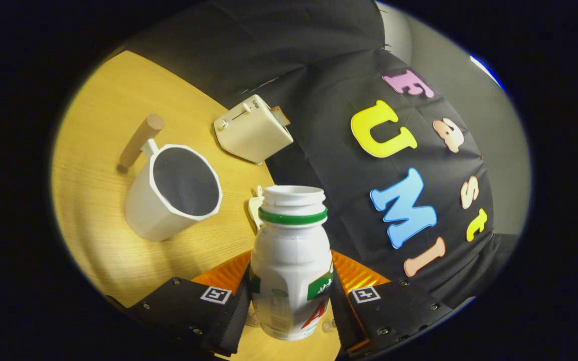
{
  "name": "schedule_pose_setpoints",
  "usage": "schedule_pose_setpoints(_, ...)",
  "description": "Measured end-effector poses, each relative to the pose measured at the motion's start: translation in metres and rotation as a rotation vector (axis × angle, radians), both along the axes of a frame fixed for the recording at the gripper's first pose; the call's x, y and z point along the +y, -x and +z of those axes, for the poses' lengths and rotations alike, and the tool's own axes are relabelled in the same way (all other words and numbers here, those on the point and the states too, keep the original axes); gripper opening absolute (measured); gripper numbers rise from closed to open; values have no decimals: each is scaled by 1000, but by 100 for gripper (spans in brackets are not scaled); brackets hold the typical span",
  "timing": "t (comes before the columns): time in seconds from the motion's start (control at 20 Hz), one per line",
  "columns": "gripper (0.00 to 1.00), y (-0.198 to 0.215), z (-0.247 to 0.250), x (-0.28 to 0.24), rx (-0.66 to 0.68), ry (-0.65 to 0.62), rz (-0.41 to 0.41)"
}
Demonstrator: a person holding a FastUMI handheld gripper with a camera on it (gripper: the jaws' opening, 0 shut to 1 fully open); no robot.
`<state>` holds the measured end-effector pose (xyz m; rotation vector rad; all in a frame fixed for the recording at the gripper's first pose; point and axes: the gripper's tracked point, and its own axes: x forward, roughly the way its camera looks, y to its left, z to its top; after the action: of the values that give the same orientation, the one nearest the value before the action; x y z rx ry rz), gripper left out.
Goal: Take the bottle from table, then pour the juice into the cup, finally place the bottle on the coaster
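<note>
A white plastic bottle (pixel 290 260) with a green neck ring and no cap stands between my two black fingers, and my gripper (pixel 289 306) is shut on its lower body. The bottle is held above the wooden table (pixel 93 200), and the whole scene looks tilted. Beyond the left finger, a white cup (pixel 173 198) with a wooden handle rests on the table, its mouth open and dark inside. An orange ribbed coaster (pixel 354 273) lies just behind the bottle, partly hidden by it and by my fingers.
A cream toaster (pixel 253 129) with a slice of bread in it stands beyond the cup, near the black cloth wall. A small cream object (pixel 255 206) peeks out beside the bottle's neck. Bare tabletop stretches around the cup.
</note>
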<state>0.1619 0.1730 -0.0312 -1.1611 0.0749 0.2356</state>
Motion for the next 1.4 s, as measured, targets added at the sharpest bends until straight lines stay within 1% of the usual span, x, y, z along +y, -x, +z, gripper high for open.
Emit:
schedule_pose_setpoints(0.25, 72, -7, -2, 7, -12, 79, 21)
schedule_pose_setpoints(0.55, 72, -10, -9, 2, 0, 207, 15)
schedule_pose_setpoints(1.05, 72, -12, -8, 4, -40, 381, 50)
schedule_pose_setpoints(1.4, 72, -16, -3, 8, -68, 457, 65)
